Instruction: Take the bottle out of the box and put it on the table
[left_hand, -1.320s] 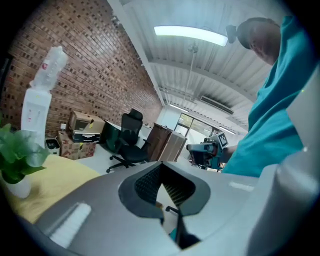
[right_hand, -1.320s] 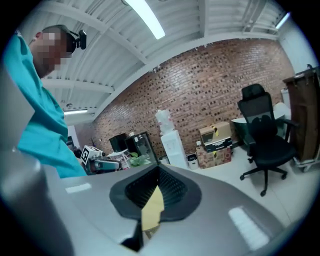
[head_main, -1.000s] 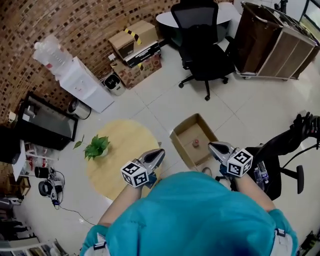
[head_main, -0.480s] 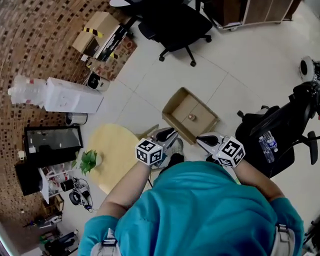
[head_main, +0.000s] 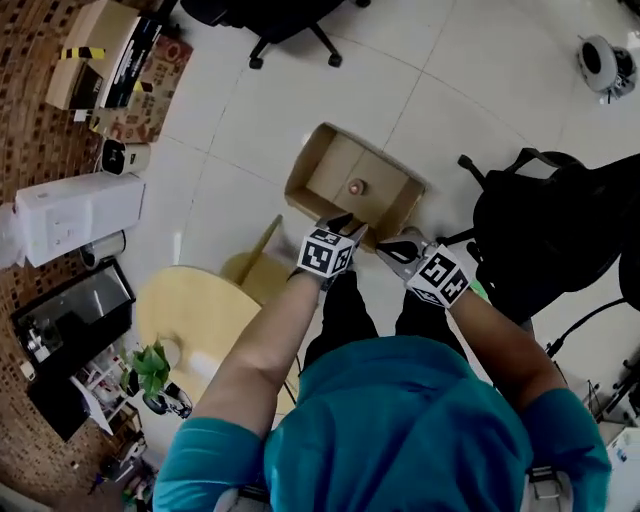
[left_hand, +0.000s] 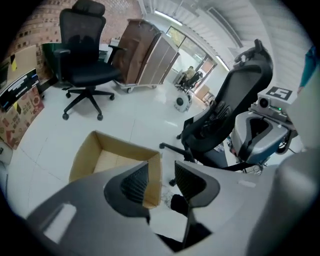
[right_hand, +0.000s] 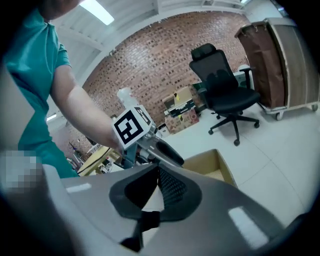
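Head view: open brown cardboard box (head_main: 335, 165) on the white tiled floor (head_main: 250, 130), flaps up. A small bottle (head_main: 356, 187) stands inside on the box bottom, about centre. Only its reddish round top shows from above; the body is too small to read. Neither gripper touches it.

The left gripper (head_main: 345, 226) is at 6 o'clock of the box, with its tips at the near wall. Its own view shows the jaws released and apart, with nothing between them. A box corner and floor show through the gap. These jaws have just been opening.

The right gripper (head_main: 392, 247) is at 5 o'clock of the box, just beside the left gripper at its 3 o'clock and apart from it. It is outside the box, by the near right corner. Its own view shows the jaw tips clenched together, holding nothing. The left gripper's marker cube sits at 11 o'clock beyond them, and the box at 2 o'clock.

The round pale-yellow wooden table (head_main: 190, 315) is at 8 o'clock of the box, well apart from it. A green potted plant (head_main: 150, 368) is at the table's 7 o'clock edge.

A black office chair (head_main: 545, 230) is at 3 o'clock of the box, near it. A white water dispenser (head_main: 75, 210) is at 9 o'clock, far off by the brick wall (head_main: 30, 130). The person's teal shirt (head_main: 400, 430) fills the frame at 6 o'clock, with both forearms reaching toward 12.
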